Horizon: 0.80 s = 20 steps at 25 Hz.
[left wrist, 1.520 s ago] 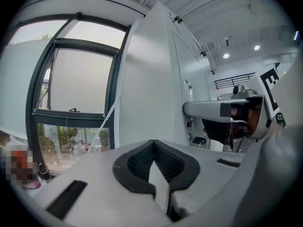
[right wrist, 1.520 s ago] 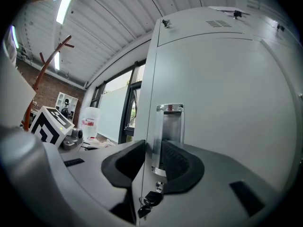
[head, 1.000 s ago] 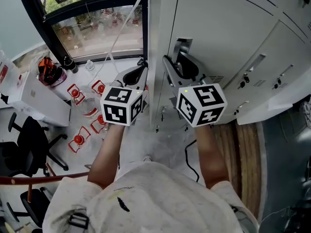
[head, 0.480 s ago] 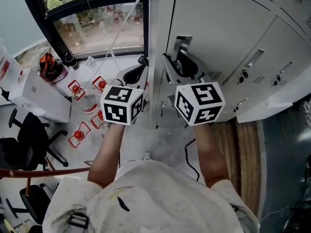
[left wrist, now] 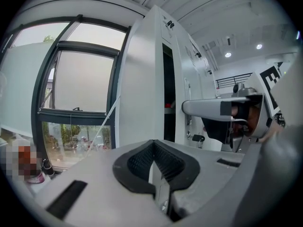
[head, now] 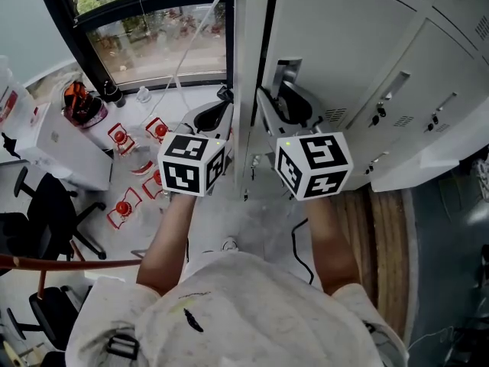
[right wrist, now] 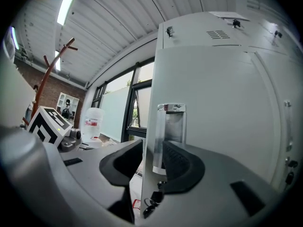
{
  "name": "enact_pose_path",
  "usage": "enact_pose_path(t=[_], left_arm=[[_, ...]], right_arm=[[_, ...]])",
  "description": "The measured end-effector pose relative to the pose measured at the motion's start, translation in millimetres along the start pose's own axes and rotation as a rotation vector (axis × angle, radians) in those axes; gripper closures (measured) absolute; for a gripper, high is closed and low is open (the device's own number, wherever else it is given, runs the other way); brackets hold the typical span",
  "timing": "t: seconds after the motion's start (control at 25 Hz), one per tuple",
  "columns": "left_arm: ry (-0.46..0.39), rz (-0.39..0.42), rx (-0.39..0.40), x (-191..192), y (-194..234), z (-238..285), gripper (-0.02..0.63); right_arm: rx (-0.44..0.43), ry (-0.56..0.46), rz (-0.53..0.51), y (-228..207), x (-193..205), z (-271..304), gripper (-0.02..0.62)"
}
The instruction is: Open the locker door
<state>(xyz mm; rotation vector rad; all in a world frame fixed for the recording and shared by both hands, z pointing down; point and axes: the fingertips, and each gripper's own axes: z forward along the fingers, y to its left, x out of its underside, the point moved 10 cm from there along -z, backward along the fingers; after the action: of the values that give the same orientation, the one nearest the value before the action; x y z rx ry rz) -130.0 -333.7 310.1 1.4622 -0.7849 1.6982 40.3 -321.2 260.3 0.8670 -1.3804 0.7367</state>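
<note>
Right gripper (right wrist: 151,148) jaws: part-open and closed onto the free edge of the locker door (right wrist: 213,103). One pad sits on the inner side of the edge. The other pad is on the outer face, against the foot of the chrome handle (right wrist: 169,126). The door edge runs upright between the pads.

Left gripper (left wrist: 154,143) jaws: pads meet at the tips, with nothing between them. It is held level beside the right gripper, just off the outer side panel of the locker (left wrist: 139,89). I cannot tell whether it touches the panel.

Door state: ajar. A narrow dark gap (head: 265,52) shows between the door's edge and the locker frame, in both the head view and the left gripper view. The handle is on the edge nearest the person, close to the cabinet corner.

Edges and room:
- To the right of the held door, neighbouring locker doors (head: 428,90) lie flush and closed, each with a small lock.
- To the left of the side panel is open floor (head: 221,220) running to a dark-framed window (head: 153,44).
- Black office chairs (head: 46,212) stand well apart on the far left.
- Both forearms reach straight ahead, with the marker cubes side by side and not touching.
</note>
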Motion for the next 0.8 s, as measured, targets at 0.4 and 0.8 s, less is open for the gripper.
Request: enact_pose_path(t=[0.4, 0.8], left_arm=[[-0.001, 0.005, 0.007, -1.6, -19.5, -9.7, 0.600], [-0.004, 0.006, 0.028, 0.9, -54.0, -24.6, 0.600]], right_arm=[[-0.027, 0.001, 0.000, 2.8, -0.7, -24.9, 0.471], [-0.045, 0.002, 0.016, 4.4, -1.2, -67.0, 0.472]])
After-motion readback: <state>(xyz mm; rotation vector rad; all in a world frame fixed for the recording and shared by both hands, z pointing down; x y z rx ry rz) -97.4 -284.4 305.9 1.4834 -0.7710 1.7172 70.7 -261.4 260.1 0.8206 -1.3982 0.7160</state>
